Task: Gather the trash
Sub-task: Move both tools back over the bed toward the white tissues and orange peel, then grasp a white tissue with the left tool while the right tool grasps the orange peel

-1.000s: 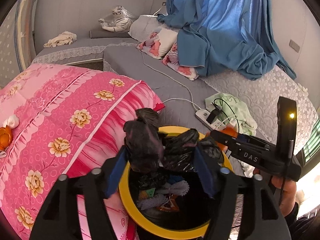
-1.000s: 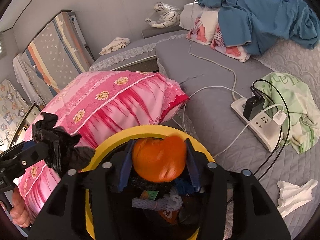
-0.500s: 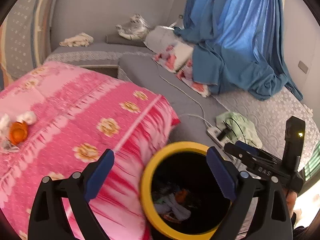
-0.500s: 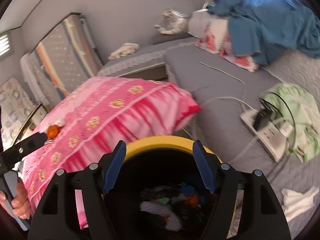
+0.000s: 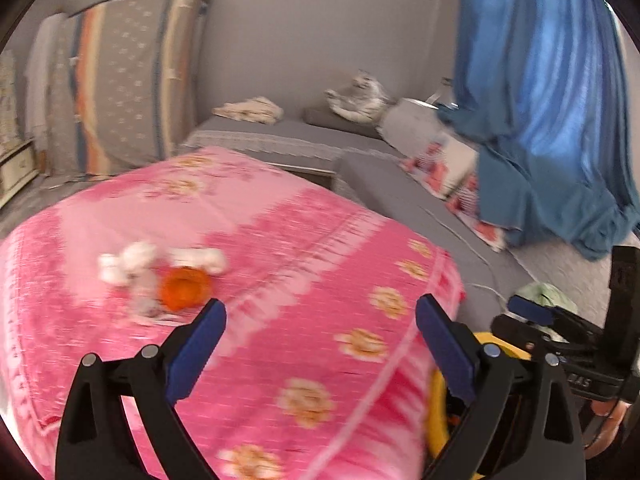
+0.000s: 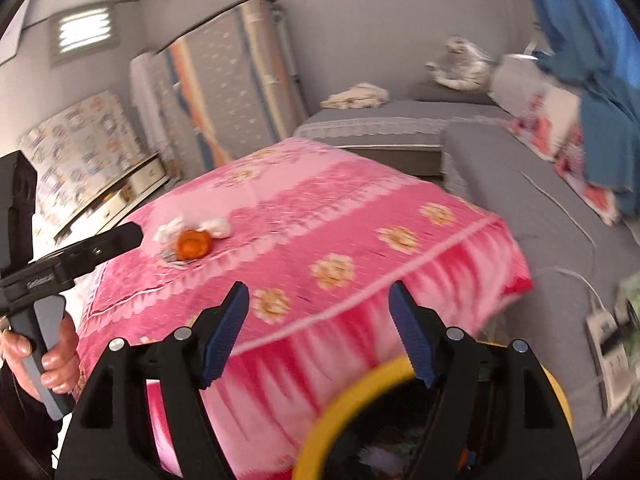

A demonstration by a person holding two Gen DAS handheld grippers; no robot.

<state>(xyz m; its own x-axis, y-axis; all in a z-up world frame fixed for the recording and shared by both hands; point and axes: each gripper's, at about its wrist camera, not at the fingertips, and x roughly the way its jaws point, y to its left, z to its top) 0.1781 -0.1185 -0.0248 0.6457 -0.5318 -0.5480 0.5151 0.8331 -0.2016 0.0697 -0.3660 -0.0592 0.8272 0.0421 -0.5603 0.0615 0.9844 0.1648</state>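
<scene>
orange trash [image 5: 184, 289] ahead of spread fingers [image 5: 200, 340], blurry

A pink floral quilt [image 5: 280, 280] lies before blue curtains [image 5: 540, 100] and a plush tiger [image 5: 360, 96].

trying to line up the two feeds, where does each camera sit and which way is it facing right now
Left wrist: sits on the left tongs, faces across the pink quilt toward the orange trash and white tissues; both blue fingers spread open, right tongs at the right edge.
Right wrist: sits on the right tongs, above the yellow bin, faces the same quilt; open fingers, left tongs and gripping hand at left.
Shared: quilt, orange trash, tissues, bin, toy tiger, blue curtain.
</scene>
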